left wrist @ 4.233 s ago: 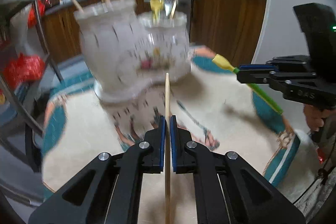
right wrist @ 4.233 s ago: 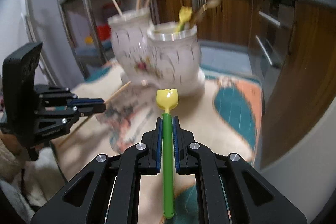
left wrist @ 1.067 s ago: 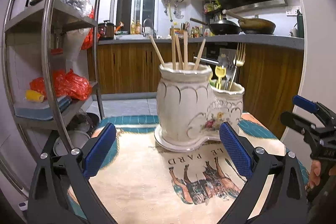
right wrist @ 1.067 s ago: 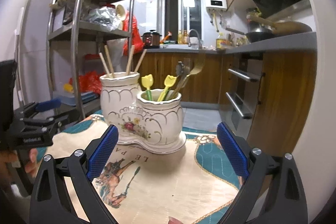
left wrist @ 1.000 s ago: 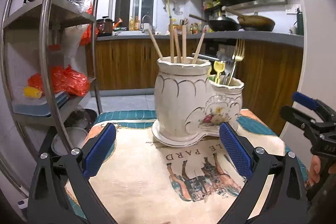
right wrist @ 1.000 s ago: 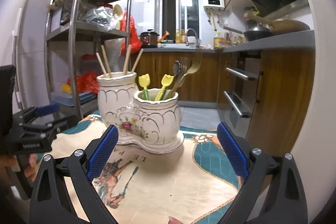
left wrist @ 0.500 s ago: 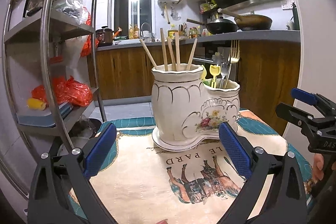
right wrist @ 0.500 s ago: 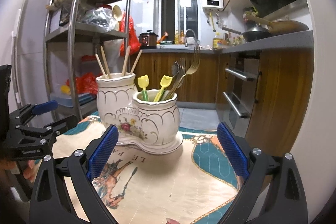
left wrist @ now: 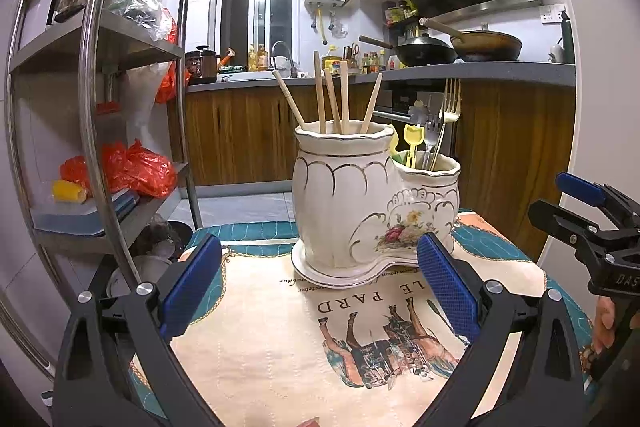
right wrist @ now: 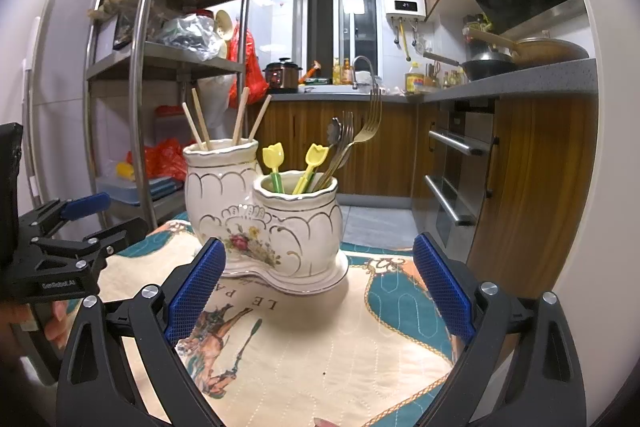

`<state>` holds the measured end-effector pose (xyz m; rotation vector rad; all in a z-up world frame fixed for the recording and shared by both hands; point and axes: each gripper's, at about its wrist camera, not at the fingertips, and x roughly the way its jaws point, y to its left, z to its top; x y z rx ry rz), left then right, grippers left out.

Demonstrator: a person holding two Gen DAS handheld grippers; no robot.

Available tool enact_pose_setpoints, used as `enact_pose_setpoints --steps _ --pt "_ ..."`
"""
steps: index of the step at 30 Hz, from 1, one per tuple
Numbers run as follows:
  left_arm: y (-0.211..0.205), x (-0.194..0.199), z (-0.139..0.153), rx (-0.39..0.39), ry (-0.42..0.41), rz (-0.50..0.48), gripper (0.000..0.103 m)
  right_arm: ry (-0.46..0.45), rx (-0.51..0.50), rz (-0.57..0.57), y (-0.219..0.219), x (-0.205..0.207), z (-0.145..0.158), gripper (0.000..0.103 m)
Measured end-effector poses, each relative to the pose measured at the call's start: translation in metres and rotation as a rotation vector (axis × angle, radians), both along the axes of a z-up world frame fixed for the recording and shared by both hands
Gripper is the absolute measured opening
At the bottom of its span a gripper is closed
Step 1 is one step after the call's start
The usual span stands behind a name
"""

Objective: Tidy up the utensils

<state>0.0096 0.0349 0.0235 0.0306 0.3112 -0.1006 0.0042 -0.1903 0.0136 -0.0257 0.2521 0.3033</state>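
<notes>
A white ceramic double utensil holder (left wrist: 360,203) stands on the tablecloth; it also shows in the right wrist view (right wrist: 264,215). Its taller pot holds several wooden chopsticks (left wrist: 332,99) (right wrist: 240,119). Its shorter pot holds two yellow-topped green utensils (right wrist: 292,163), forks and a spoon (right wrist: 352,143) (left wrist: 440,123). My left gripper (left wrist: 316,283) is open and empty in front of the holder. My right gripper (right wrist: 316,279) is open and empty, also in front of it. Each gripper shows at the edge of the other's view.
The table has a cream and teal cloth (left wrist: 304,339) with a horse print. A metal shelf rack (left wrist: 92,107) with red bags stands left. Wooden cabinets, an oven (right wrist: 460,171) and a counter with pans (left wrist: 480,47) lie behind and to the right.
4.2 s ago the left gripper held a chopstick and the right a green utensil; both are now in the holder. Since one second ago both open grippers have shifted only slightly.
</notes>
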Motion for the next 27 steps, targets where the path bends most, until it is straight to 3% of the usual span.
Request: enact_pose_setpoints --steps 27 --pt "0.0003 0.0014 -0.0016 0.004 0.012 0.005 0.097 0.001 -0.001 0.001 0.0006 0.0007 0.0002 0.094"
